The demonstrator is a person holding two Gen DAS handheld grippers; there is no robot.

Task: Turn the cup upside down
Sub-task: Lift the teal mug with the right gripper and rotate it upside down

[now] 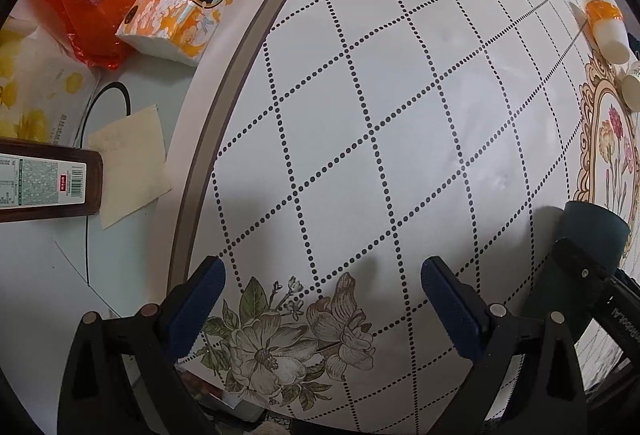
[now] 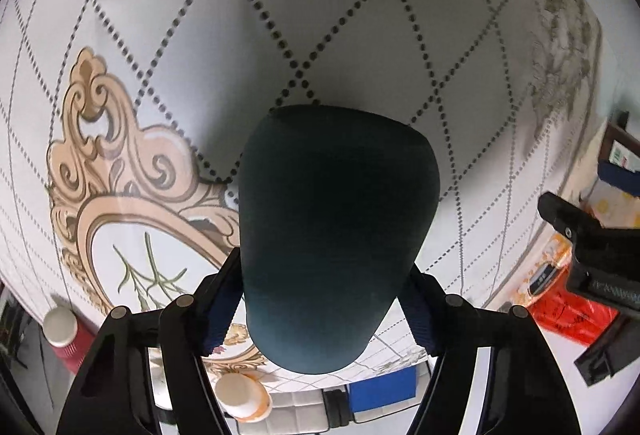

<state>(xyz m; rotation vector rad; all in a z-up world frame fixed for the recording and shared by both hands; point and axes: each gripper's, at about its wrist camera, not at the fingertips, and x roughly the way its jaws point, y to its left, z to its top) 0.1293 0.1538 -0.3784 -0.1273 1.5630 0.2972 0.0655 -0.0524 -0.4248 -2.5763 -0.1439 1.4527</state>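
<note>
Right hand-held gripper [image 2: 326, 309]: we see it clamped on dark cup [image 2: 336, 235], held above counter [image 2: 360, 15].
Left hand-held gripper [image 1: 322, 287]: wide apart, empty.
Progress: we judge flip underway; set-down toward 12 o'clock remains.

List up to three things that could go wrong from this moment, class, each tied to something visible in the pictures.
1. The right gripper holds the dark teal cup by its smooth sides only; it may slip during the turn.
2. Its far end sits close over the patterned tablecloth, so it might bump or snag.
3. The left gripper hangs open nearby, risking a collision.
</note>
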